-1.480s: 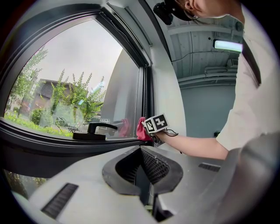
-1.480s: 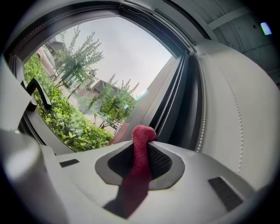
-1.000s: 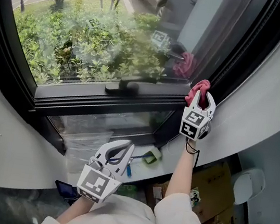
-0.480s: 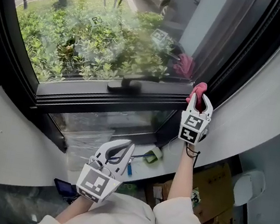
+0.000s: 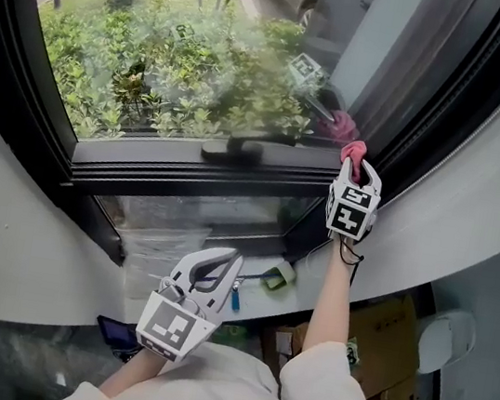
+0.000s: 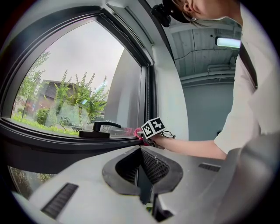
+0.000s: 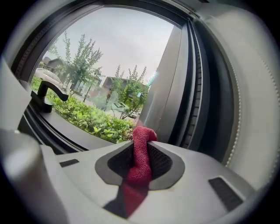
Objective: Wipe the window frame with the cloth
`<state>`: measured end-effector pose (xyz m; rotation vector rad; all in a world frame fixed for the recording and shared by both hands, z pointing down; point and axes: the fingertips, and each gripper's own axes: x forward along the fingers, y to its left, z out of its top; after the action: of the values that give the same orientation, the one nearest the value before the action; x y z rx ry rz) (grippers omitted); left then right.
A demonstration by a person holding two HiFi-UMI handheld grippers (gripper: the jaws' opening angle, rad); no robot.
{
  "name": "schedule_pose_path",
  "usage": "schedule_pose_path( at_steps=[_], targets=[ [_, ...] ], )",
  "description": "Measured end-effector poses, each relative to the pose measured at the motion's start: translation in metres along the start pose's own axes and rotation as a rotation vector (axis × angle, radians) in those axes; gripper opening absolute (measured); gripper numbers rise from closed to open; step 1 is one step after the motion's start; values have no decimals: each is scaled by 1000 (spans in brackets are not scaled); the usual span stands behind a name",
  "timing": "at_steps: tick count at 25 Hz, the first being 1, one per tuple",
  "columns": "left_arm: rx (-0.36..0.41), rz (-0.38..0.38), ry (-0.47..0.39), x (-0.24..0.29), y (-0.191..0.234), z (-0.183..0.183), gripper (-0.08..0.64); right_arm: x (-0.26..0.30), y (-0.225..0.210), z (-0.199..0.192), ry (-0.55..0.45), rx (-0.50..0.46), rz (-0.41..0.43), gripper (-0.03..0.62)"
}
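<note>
Red cloth pinched at the frame's lower right corner

The cloth (image 7: 140,153) is clenched in the right gripper's (image 5: 358,172) jaws, its tip poking past them and seemingly touching the window frame (image 5: 188,175) where the bottom rail meets the right upright. The rail runs leftward toward the handle (image 5: 234,151). The left gripper (image 5: 210,271), jaws closed on nothing, hangs well below.

Daylight is being let in through a large window pane (image 5: 188,53), which is being bordered by a dark window frame (image 5: 188,178) with a black handle (image 5: 234,151). Green shrubs (image 5: 137,82) are being shown beyond the glass. White walls (image 5: 478,184) are being lit on either side. A ceiling lamp (image 6: 227,42) is being kept on, and a cardboard box (image 5: 389,334) is being stored low at the right.
</note>
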<state>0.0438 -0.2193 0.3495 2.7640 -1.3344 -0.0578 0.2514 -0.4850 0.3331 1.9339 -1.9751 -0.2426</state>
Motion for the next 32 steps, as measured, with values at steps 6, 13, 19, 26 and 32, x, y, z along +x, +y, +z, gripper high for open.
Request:
schedule_pose_path(
  at_steps=[6, 13, 19, 26, 32],
  targets=[
    [-7, -4, -8, 2, 0, -3, 8, 1, 0, -3, 27, 92, 16, 89],
    [-24, -22, 7, 0, -2, -7, 8, -5, 16, -1, 48, 39, 10, 89],
    [-36, -21, -7, -4, 2, -6, 8, -13, 41, 8, 31, 45, 70, 89],
    [-46, -19, -5, -10, 2, -7, 8, -31, 90, 25, 7, 18, 172, 89],
    [-49, -11, -7, -15, 3, -7, 8, -41, 120, 36, 3, 18, 244, 89]
  ],
)
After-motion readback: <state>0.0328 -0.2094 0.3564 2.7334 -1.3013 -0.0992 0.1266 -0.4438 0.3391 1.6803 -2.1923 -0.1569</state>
